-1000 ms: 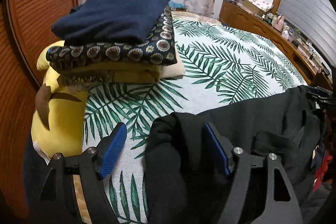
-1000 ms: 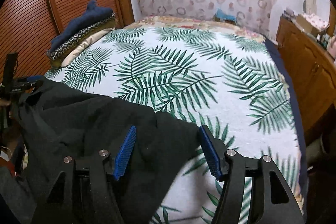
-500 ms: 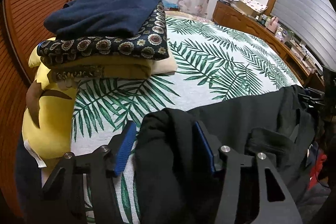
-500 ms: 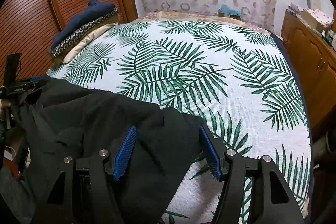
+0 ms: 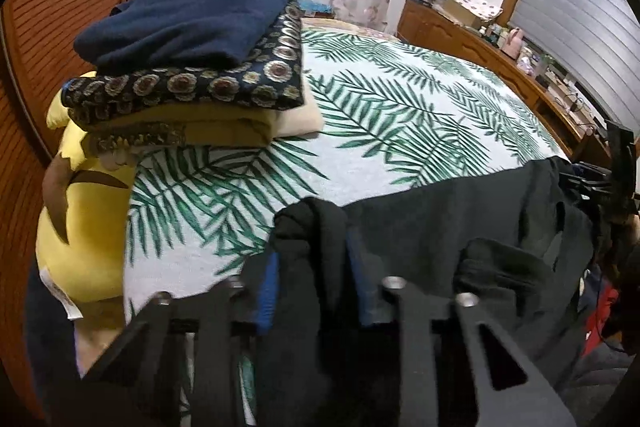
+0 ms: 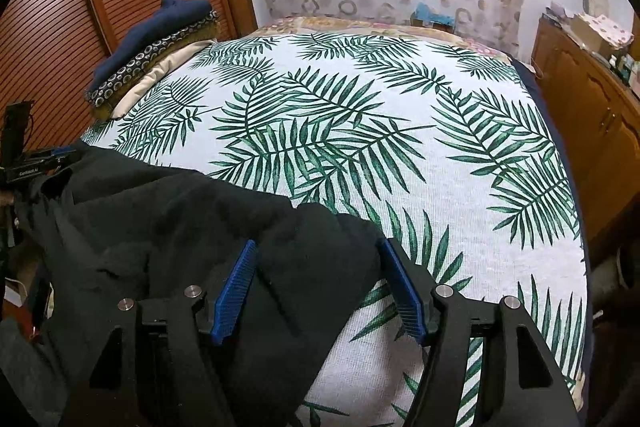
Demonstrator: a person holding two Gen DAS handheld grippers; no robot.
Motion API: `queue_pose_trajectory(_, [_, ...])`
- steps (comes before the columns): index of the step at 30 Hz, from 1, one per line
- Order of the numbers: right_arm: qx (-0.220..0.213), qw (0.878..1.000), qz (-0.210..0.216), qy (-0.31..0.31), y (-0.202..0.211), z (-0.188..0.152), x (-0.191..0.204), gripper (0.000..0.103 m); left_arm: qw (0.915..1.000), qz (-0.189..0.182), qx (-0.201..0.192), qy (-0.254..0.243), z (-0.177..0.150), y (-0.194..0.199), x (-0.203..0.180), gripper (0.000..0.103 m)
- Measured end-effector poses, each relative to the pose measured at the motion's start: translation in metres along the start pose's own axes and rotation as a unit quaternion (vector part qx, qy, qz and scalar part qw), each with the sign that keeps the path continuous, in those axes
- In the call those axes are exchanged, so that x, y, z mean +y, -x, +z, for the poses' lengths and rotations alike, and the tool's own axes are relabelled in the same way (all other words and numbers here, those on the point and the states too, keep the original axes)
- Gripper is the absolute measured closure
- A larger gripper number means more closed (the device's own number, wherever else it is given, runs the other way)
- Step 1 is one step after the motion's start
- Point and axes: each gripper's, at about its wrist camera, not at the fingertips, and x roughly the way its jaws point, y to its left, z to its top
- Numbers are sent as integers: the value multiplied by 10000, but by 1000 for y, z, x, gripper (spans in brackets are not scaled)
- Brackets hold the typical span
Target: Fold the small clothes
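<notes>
Black fabric garment [image 5: 460, 223] lies rumpled across near edge of palm-leaf print bedspread [image 5: 400, 115]. My left tongs [image 5: 312, 291] clenched on bunched corner of it, blue pads pressing cloth from both sides. My right tongs [image 6: 320, 287] spread wide, opposite corner lying loose between pads, not pinched. Stack of folded clothes, navy on top [image 5: 192, 15], sits on bed's far left, beside yellow plush toy [image 5: 84, 235].

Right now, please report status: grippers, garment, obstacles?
Left gripper shut on black garment. Right gripper open, garment corner between fingers. Folded stack at far left, apart.
</notes>
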Motion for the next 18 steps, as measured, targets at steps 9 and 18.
queue_pose_trajectory(9, [-302, 9979, 581, 18, 40, -12, 16, 87, 9956, -317, -884, 56, -5, 74, -28, 88])
queue_pose_trajectory(18, [-1804, 9817, 608, -64, 188, -24, 25, 88, 9729, -503, -2250, -163, -12, 192, -65, 88])
